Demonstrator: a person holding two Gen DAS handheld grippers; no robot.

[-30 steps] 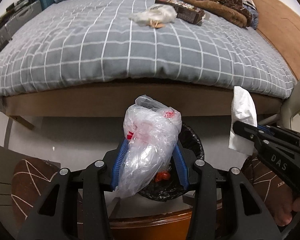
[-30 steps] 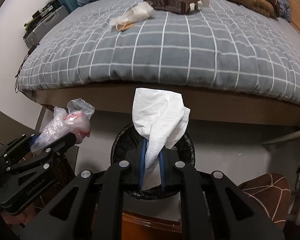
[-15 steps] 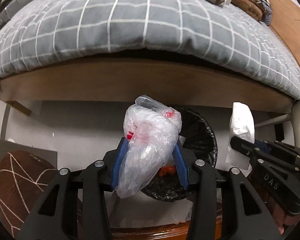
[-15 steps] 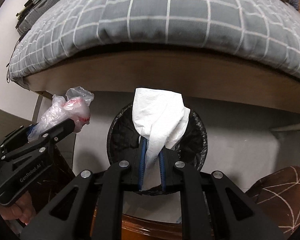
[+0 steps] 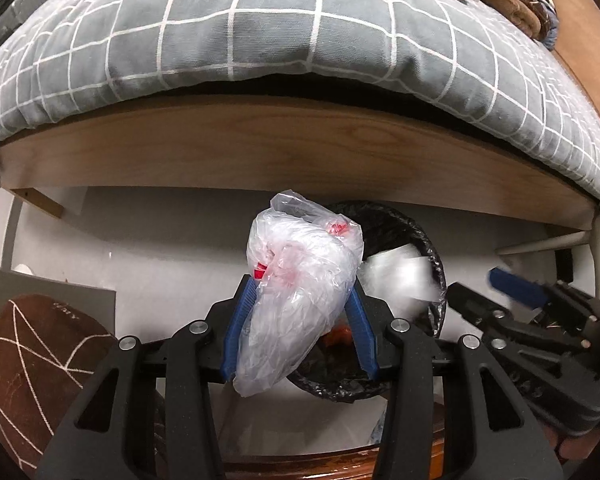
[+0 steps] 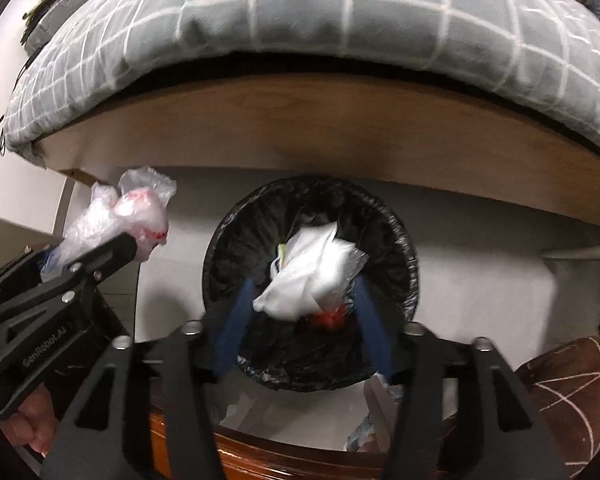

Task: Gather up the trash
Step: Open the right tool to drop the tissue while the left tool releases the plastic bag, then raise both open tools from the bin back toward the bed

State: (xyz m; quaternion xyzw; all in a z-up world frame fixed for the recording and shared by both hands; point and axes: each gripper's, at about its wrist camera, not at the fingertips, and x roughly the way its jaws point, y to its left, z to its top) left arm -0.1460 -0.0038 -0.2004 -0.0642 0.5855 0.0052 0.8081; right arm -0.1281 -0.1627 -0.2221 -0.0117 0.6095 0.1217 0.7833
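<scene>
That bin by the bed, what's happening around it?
A person is tidying up trash with a pair of hand-held tongs. The right tongs are open above the black-lined bin, and a white tissue is inside its rim, apparently just dropped. The left tongs grip a crumpled clear plastic bag beside the bin, not yet let go. More litter lies on the bed.

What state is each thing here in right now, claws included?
Left claw: shut on the plastic bag.
Plastic bag: crumpled, held beside the bin.
Right claw: open, above the bin.
Tissue: loose, in the bin's mouth.
Bin: upright, black-lined, open.
</scene>
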